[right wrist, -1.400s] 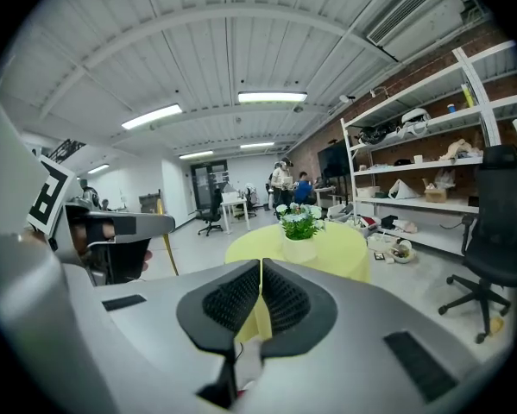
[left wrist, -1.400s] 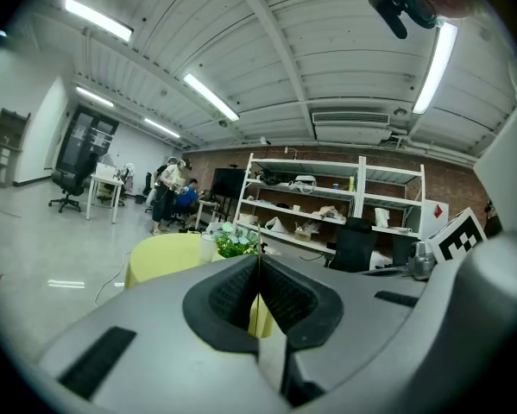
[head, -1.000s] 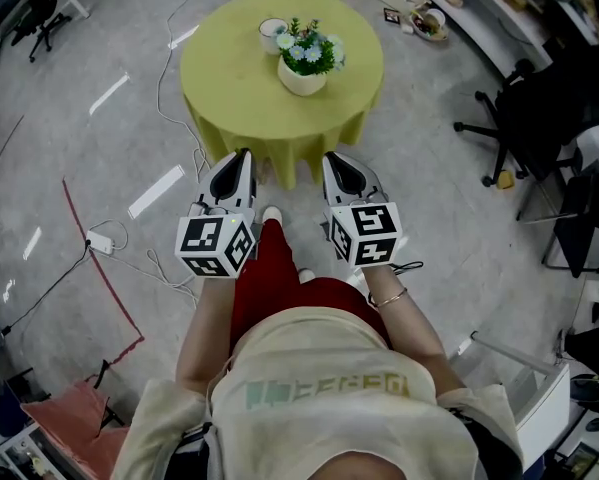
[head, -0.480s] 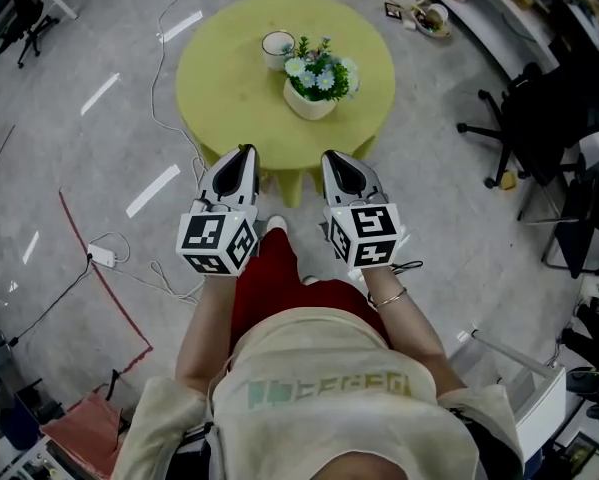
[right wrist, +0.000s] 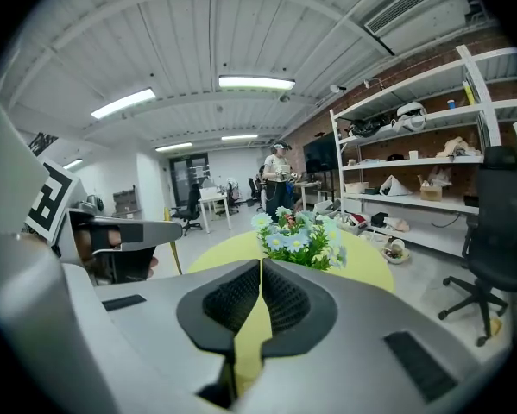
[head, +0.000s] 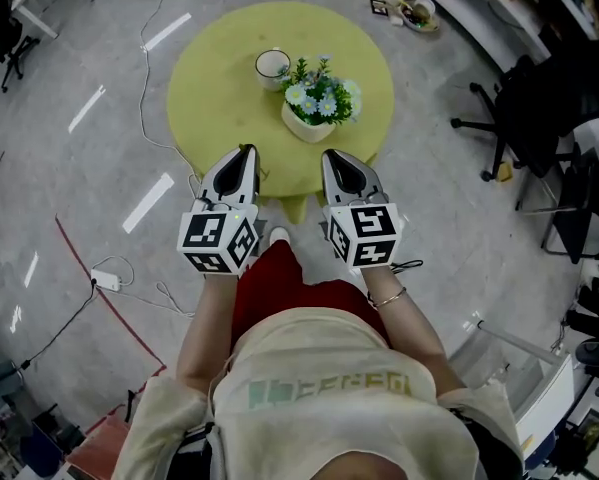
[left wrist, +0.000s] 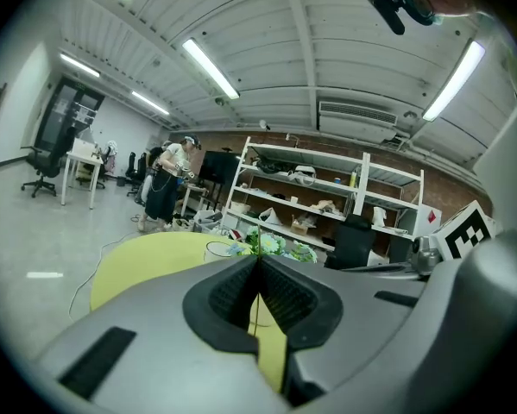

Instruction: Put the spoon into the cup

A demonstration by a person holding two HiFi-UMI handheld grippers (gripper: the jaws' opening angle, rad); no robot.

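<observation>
The grey left gripper and the grey right gripper were both squeezed shut, holding nothing. Ahead of them, the little white cup sat on the round yellow table. I saw no spoon. The whole job was left.

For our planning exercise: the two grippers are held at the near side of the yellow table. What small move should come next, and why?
Probably ease forward over the table to look for the spoon: left gripper and right gripper are shut and empty, the cup stands at the far side beside the flower pot, and no spoon shows.
</observation>
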